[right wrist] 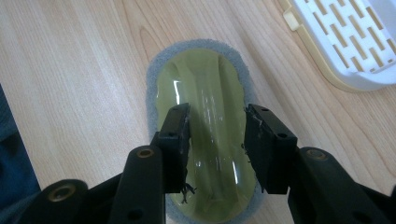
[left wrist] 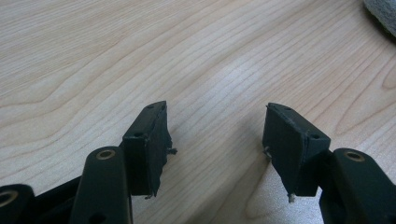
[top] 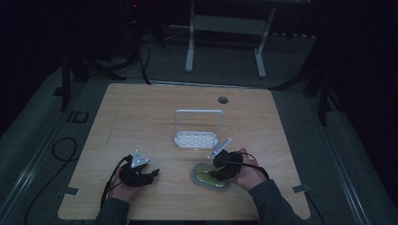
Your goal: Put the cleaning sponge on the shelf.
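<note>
High view: your right gripper (top: 219, 172) sits on the sponge (top: 211, 178), near the white rack (top: 196, 139).
Left gripper view: left gripper (left wrist: 215, 149) wide, empty.
Right gripper view: jaws half-closed astride the sponge's (right wrist: 205, 116) glossy ridge; whether they pinch it, you cannot tell. Squeeze centred, lift level.

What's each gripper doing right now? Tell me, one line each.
Left gripper: open, nothing between its jaws, over the bare table.
Right gripper: jaws astride the green sponge; whether they grip it cannot be told.

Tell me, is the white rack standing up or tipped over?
Standing up. In the high view the white rack sits flat on the table, its slotted base down and its hoop handle rising straight above it.
</note>
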`<state>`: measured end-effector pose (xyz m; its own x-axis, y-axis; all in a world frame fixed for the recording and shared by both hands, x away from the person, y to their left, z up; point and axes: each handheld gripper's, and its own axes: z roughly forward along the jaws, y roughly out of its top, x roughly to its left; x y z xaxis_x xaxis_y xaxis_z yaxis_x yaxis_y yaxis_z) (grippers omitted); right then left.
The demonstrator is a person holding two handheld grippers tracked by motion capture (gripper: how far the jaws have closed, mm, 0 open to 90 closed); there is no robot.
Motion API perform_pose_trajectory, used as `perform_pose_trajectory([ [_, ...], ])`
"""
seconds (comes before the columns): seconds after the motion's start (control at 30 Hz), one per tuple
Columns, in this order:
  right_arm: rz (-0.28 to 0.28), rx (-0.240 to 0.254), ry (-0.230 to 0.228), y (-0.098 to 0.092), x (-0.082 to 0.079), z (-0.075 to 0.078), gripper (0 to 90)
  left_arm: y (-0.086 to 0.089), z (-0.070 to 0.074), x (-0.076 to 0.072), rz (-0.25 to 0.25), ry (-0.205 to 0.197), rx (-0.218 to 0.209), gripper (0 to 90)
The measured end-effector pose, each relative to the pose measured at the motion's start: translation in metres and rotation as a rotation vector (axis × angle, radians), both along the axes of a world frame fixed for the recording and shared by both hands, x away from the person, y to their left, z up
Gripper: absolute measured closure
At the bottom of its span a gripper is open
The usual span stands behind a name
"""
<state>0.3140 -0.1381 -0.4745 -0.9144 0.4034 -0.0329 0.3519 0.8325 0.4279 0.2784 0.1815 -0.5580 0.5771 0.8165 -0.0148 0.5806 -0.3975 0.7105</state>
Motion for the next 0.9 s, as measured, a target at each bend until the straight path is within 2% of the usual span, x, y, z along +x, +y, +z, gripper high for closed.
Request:
perform_pose_trajectory([
  [0.7, 0.048, -0.102, 0.075, 0.014, 0.007, 0.001, 58.5, 0.0, 0.0, 0.0, -0.002, -0.001, -0.004, 40.6],
  [0.9, 0.06, -0.118, 0.091, 0.016, 0.01, 0.001, 59.1, 0.0, 0.0, 0.0, -0.002, -0.001, -0.002, 40.5],
])
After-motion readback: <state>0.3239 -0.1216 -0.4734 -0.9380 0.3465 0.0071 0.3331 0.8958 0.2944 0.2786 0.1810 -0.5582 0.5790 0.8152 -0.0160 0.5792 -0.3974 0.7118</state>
